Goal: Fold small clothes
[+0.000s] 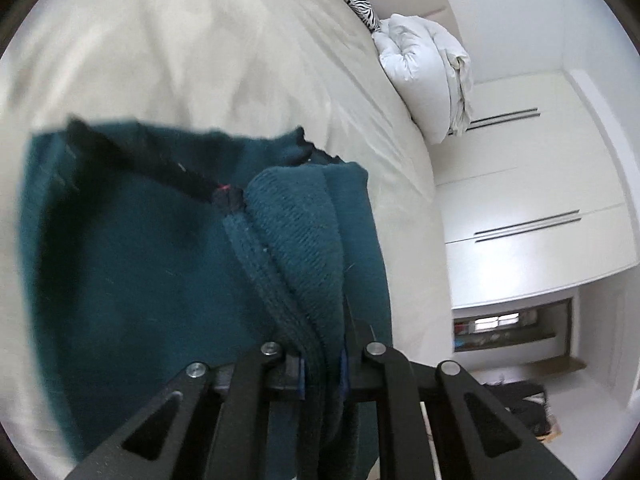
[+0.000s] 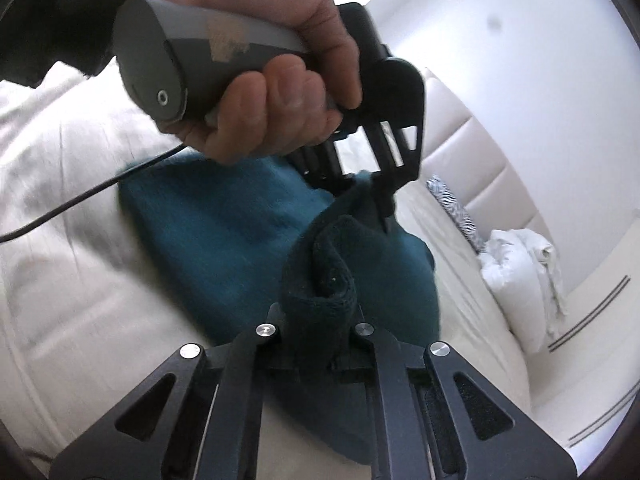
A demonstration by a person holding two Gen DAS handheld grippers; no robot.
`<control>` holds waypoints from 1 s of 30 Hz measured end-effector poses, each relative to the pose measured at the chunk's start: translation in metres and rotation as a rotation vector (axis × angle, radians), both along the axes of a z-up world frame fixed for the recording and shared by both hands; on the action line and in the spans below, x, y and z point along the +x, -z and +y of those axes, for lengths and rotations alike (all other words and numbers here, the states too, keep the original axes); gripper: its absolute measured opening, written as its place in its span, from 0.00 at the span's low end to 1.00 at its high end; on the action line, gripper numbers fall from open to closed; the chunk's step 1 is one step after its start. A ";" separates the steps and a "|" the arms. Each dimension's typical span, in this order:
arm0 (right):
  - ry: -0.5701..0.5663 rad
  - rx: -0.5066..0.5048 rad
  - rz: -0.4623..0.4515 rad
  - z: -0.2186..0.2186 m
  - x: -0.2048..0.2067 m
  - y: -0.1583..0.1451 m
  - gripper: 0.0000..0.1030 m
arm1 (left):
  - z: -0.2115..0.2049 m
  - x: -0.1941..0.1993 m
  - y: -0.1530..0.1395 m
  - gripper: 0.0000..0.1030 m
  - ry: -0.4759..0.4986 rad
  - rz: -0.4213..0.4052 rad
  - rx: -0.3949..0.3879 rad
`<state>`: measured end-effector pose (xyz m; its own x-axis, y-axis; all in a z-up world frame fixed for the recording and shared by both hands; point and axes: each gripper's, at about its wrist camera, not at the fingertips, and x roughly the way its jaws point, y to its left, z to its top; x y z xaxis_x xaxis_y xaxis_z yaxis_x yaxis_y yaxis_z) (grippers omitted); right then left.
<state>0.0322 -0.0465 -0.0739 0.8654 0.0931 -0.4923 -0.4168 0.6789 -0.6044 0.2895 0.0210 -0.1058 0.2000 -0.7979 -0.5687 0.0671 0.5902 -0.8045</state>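
Both grippers' fingers (image 1: 322, 376) (image 2: 316, 354) pinch folded edges of teal garment (image 1: 140, 260) above bed (image 1: 180, 40).

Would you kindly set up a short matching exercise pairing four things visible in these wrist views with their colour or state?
Things:
1. teal garment
2. white duvet
3. zebra-print pillow
4. left gripper

Descriptions:
A. black and white stripes, at the head of the bed
B. bundled up beside the striped cushion
C. held in a hand, clamped on dark green-blue cloth
D. gripped at two spots, partly lying on the cream bedspread

Pairs: 1-D, 2-B, 3-A, 4-C
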 end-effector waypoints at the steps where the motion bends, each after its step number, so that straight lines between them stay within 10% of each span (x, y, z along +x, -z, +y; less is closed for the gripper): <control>1: -0.010 0.014 0.004 0.003 -0.001 -0.002 0.07 | 0.004 0.001 -0.003 0.12 0.004 -0.008 0.018; 30: -0.109 0.116 0.171 0.091 0.017 0.017 0.12 | 0.082 0.002 0.026 0.22 -0.046 -0.035 0.142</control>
